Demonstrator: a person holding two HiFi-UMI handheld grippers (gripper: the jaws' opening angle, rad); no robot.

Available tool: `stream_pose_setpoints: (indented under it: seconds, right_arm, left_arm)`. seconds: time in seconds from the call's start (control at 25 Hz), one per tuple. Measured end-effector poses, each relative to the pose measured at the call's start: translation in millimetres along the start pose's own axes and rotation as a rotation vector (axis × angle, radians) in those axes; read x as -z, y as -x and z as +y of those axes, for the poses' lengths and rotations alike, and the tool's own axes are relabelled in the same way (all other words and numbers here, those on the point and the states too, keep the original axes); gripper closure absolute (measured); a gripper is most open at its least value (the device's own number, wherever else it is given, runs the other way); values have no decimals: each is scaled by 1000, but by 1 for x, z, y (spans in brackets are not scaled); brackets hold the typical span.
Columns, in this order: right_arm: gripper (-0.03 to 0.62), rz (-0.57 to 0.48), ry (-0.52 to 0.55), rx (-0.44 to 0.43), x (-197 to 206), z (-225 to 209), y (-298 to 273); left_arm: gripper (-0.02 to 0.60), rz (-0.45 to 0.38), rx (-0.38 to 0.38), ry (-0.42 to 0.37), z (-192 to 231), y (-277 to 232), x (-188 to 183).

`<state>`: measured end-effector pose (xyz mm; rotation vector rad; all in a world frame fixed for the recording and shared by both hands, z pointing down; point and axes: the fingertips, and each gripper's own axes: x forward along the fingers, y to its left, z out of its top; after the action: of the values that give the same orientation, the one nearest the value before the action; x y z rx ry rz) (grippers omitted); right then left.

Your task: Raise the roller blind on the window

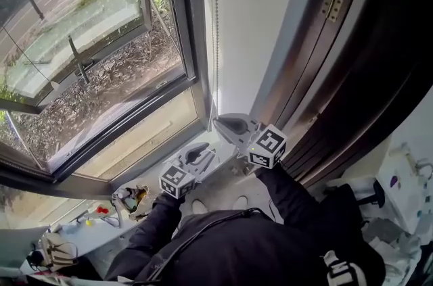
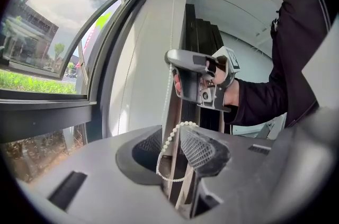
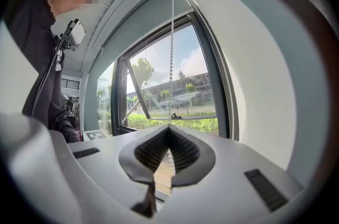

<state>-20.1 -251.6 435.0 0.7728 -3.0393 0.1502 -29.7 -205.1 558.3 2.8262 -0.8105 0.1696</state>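
Observation:
A white bead chain [image 1: 215,41] hangs down the window's right edge, next to the white reveal. My right gripper [image 1: 229,124] is shut on the bead chain [image 3: 171,48], which runs straight up from its closed pads [image 3: 169,128]. Just below it, my left gripper [image 1: 197,155] stands open. The bottom loop of the chain [image 2: 163,151] hangs slack between its jaws [image 2: 170,135] and drapes over the right pad [image 2: 204,146] without being pinched. The right gripper [image 2: 198,80], held in a hand, shows above in the left gripper view. I cannot make out the blind's fabric.
An open window sash [image 1: 81,28] tilts outward at the left, above the sill [image 1: 155,136]. Dark wooden panels with a hinge [image 1: 352,61] stand close on the right. Small clutter lies on a ledge [image 1: 128,200] at the lower left.

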Motion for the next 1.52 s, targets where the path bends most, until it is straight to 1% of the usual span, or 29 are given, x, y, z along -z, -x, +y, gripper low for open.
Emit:
stream_pose_setpoints:
  seconds: [0.2,0.32,0.4,0.48,0.56,0.68,0.84,0.88,0.92,0.96,1.0,1.08,1.2,1.28,1.32,1.44,1.52]
  right_arm:
    - [589,133,-44,-1,71,8,-2]
    - [589,232,-67,4,116,5,1]
    - [589,282,-101,5,143,2,4]
    - [589,309,-120,14,161,-2,8]
    - [589,322,-128,24,168,-5,10]
    - [589,329,-141,28,165,-8,13]
    - [586,308,-73,36,155,-3,18]
    - [568,293,-67,36,152,-1,19]
    - [474,273,-71,33,148,1,20]
    - [395,249,-78,30,143,4,20]
    - [379,223,-79,28,137,6,21]
    - [378,178,-56,34,125,10,22]
    - [342,119,-27,54,108,15,28]
    - [339,82,-13,65,97,18,34]
    - [339,67,-6,71,92,19,38]
    - [364,42,13,69,82,21,49]
    - [390,30,17,44,78,27,54]
  left_arm:
    - [480,56,-1,-3,-5,-2,19]
    - [480,86,-6,3,-7,-2,30]
    - [480,109,-7,1,-7,-2,37]
    - [480,118,-11,-1,-7,0,41]
    - [480,118,-19,-2,-5,3,41]
    - [480,110,-32,4,-3,8,39]
    - [480,87,-63,3,-4,18,36]
    - [480,80,-74,3,-4,21,36]
    - [480,74,-88,4,-4,25,36]
    - [480,68,-104,5,-4,28,36]
    - [480,64,-124,5,-2,32,36]
    - [471,53,-165,3,1,39,37]
    - [464,25,-214,8,1,48,32]
    - [463,9,-259,10,-1,56,30]
    - [453,5,-288,12,-2,62,29]
    - [446,0,-366,34,-6,81,35]
    - [446,-17,-405,68,-12,95,38]
